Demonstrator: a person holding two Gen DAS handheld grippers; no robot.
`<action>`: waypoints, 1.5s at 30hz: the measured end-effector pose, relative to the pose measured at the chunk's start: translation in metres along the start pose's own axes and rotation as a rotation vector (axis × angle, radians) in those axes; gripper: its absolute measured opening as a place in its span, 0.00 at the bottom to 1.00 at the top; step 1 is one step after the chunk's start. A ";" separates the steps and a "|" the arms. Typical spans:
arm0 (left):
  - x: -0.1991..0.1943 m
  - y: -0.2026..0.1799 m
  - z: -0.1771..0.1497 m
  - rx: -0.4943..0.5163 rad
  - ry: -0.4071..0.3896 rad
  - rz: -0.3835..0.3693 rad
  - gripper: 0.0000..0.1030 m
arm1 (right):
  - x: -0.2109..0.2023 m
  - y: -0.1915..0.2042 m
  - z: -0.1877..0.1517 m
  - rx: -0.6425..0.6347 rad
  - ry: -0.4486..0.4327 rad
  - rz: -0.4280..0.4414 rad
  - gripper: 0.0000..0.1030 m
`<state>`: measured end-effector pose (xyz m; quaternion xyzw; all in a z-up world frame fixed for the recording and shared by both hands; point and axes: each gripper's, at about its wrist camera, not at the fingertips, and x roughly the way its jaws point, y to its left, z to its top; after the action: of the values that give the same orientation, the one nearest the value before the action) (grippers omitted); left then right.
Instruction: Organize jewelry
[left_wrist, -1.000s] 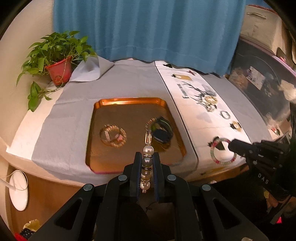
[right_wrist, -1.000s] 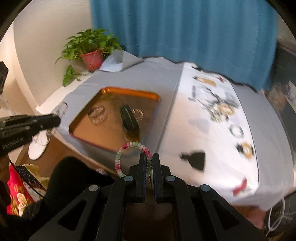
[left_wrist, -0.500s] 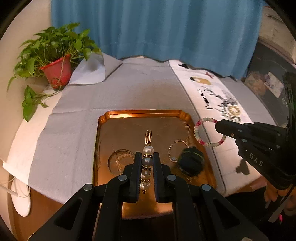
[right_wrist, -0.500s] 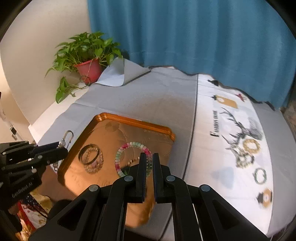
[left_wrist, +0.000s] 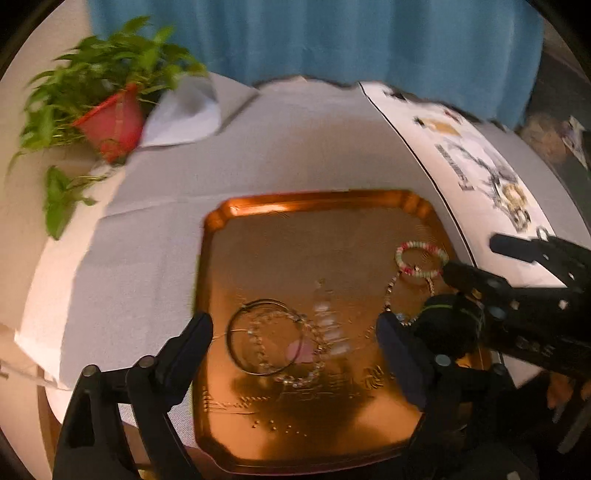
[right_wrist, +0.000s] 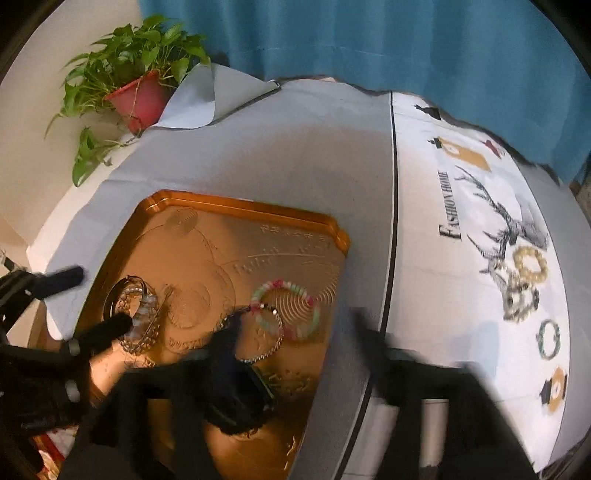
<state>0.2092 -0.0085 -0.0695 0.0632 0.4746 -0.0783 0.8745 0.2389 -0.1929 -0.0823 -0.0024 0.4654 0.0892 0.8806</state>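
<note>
Warm, dim indoor light; glare streaks the copper tray (left_wrist: 310, 206). Motion blur smears both views. Fisheye bending and dark vignette at the edges.

The tray (right_wrist: 236, 206) is of a shiny copper-orange colour, and its floor carries fine embossed lines and rings. In it lies a bead bracelet (right_wrist: 286, 308) in pale green, pink and white. Beside it a thin chain bracelet (right_wrist: 275, 341) looks silver. A bundle of clear and silver bangles (right_wrist: 135, 317) lies near the tray's left edge. The black grippers (left_wrist: 295, 354) (right_wrist: 291, 336) are plain. The cloth (right_wrist: 295, 147) is grey. The runner (right_wrist: 461, 258) is white with a black deer print and black letters. On it are cream beads (right_wrist: 530, 262) and a dark green ring (right_wrist: 549, 339). The pot (right_wrist: 138, 99) is red, its leaves green, the curtain (right_wrist: 369, 40) blue.
</note>
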 end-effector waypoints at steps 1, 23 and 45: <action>-0.002 0.002 -0.004 -0.007 0.008 -0.002 0.86 | -0.006 0.001 -0.003 -0.007 -0.008 0.000 0.73; -0.171 -0.048 -0.147 -0.127 -0.152 -0.109 0.86 | -0.194 0.023 -0.176 -0.005 -0.118 -0.026 0.73; -0.268 -0.095 -0.232 0.013 -0.311 -0.181 0.99 | -0.269 0.019 -0.244 0.016 -0.204 -0.016 0.75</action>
<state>-0.1435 -0.0386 0.0265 0.0130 0.3370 -0.1687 0.9262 -0.1124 -0.2375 0.0016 0.0100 0.3741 0.0785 0.9240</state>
